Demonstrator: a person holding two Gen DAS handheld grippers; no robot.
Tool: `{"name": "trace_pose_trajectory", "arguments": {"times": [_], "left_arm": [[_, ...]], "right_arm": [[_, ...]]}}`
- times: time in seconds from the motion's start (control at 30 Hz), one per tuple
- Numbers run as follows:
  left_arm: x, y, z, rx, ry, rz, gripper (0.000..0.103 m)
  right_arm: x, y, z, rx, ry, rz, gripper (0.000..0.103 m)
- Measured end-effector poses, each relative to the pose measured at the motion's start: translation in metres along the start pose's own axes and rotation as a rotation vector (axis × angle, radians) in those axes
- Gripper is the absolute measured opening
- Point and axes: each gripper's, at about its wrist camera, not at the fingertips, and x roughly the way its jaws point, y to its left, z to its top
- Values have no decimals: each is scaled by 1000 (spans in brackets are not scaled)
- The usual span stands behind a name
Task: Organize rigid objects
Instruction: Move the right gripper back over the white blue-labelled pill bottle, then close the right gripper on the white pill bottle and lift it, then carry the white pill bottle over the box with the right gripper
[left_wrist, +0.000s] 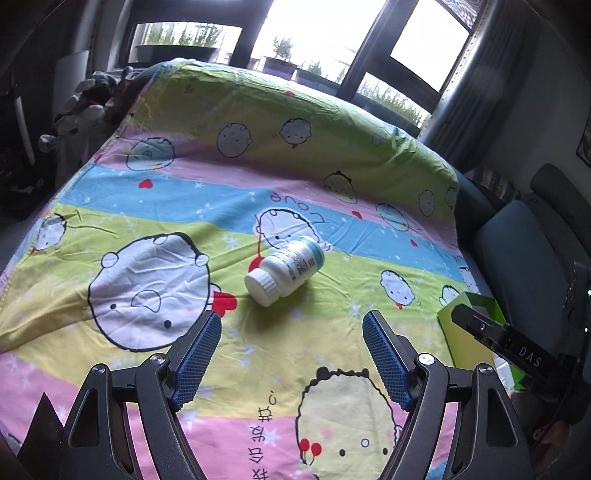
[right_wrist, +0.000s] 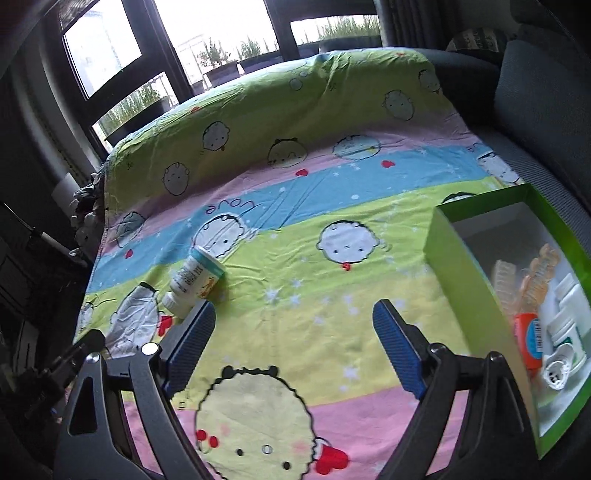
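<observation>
A white pill bottle with a white cap lies on its side on the cartoon-print sheet, just ahead of my open, empty left gripper. It also shows in the right wrist view, left of my open, empty right gripper. A green box with a white inside stands at the right. It holds several items: white bottles, an orange-capped item and orange and clear plastic pieces.
The sheet covers a sofa seat and its back. Grey sofa cushions lie to the right. A pile of soft toys sits at the far left. Windows with plants stand behind. The green box corner and the right gripper's body show in the left wrist view.
</observation>
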Motion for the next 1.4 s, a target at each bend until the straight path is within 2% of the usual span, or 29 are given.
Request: {"name": "trace_pose_trajectory", "arguments": {"times": [0.1, 0.23, 0.47, 0.57, 0.6, 0.63, 0.7, 0.77, 0.87, 1.03, 1.1, 1.2, 1.27, 1.4], "left_arm": [[1, 9, 2, -18, 9, 34, 79], [3, 18, 3, -45, 25, 60, 79], [2, 23, 5, -62, 26, 65, 79], [2, 22, 6, -47, 29, 81, 79], [3, 20, 6, -29, 33, 95, 79], [4, 18, 6, -9, 36, 113, 79], [7, 16, 5, 13, 42, 122, 79], [11, 14, 4, 20, 56, 112, 79], [18, 10, 2, 27, 74, 83, 80], [27, -2, -3, 64, 106, 37, 80], [29, -10, -7, 89, 112, 1, 80], [33, -27, -15, 127, 133, -78, 80], [38, -39, -24, 154, 176, -127, 82], [49, -67, -43, 212, 240, -201, 82]], "right_arm": [[35, 24, 10, 46, 121, 102, 87], [78, 57, 17, 76, 233, 156, 87], [143, 99, 29, 93, 337, 147, 81], [172, 107, 30, 105, 394, 108, 73], [180, 110, 31, 78, 407, 74, 68], [186, 113, 32, 41, 415, 68, 67], [193, 117, 33, 17, 442, 109, 61], [194, 116, 32, 28, 482, 145, 54], [188, 109, 29, 15, 513, 169, 54], [163, 73, 18, 42, 557, 240, 53], [147, 59, 11, 43, 556, 261, 53], [122, 37, -3, 12, 540, 235, 53], [109, 18, -13, 27, 530, 223, 54], [89, -19, -24, 103, 523, 291, 53]]}}
